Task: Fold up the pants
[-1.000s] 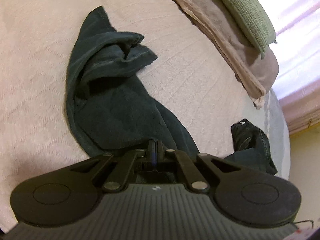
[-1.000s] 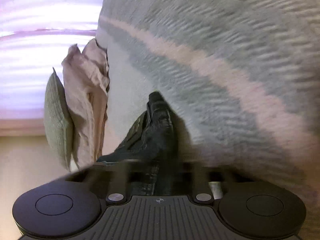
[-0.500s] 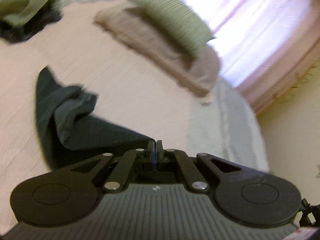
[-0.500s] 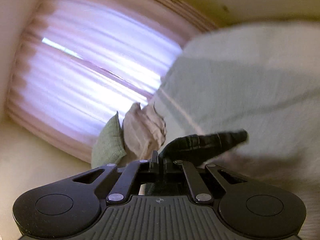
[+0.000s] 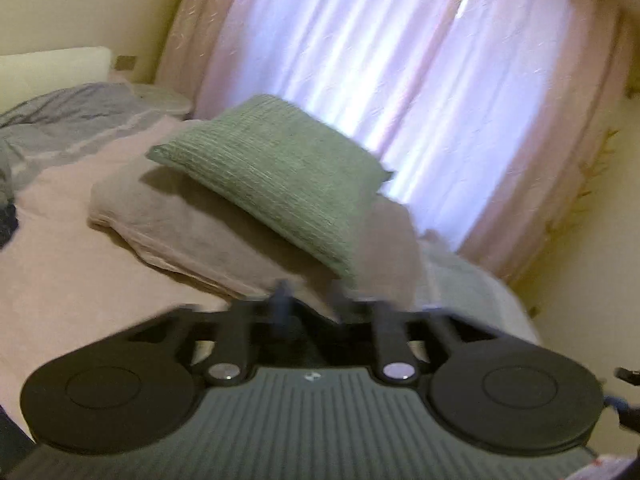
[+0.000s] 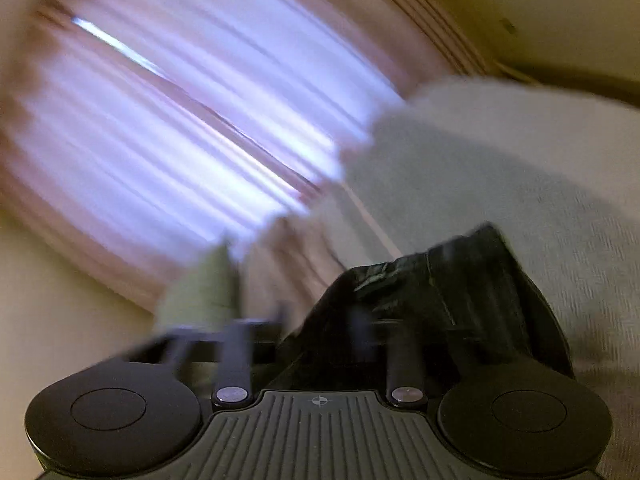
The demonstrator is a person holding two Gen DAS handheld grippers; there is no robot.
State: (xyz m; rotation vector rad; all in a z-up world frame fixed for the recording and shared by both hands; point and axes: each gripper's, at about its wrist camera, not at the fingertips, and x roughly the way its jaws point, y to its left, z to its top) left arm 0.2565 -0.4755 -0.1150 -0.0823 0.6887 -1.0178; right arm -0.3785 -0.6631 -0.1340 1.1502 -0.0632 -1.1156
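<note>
The dark pants (image 6: 460,280) show only in the right wrist view, as a bunched heap on the pale bed cover (image 6: 520,152) just ahead of my right gripper (image 6: 320,316). Its jaws are opening. The blurred fingers stand apart, with the near edge of the cloth between them and no pad visibly pressing on it. My left gripper (image 5: 312,300) is raised over the pink bed cover (image 5: 60,280) and faces the pillows. Its jaws are opening too, with nothing between them. The pants are out of the left wrist view.
A green ribbed pillow (image 5: 276,184) lies on a beige folded pillow (image 5: 192,236) ahead of the left gripper. Behind them hangs a bright pink curtain (image 5: 400,80). A grey crumpled blanket (image 5: 72,120) lies far left. The bed's edge drops off at right beside a yellow wall (image 5: 580,280).
Both grippers have risen and swung up toward the curtain. Both were shut on the dark pants and now stand apart. The pants have left the left wrist view.
</note>
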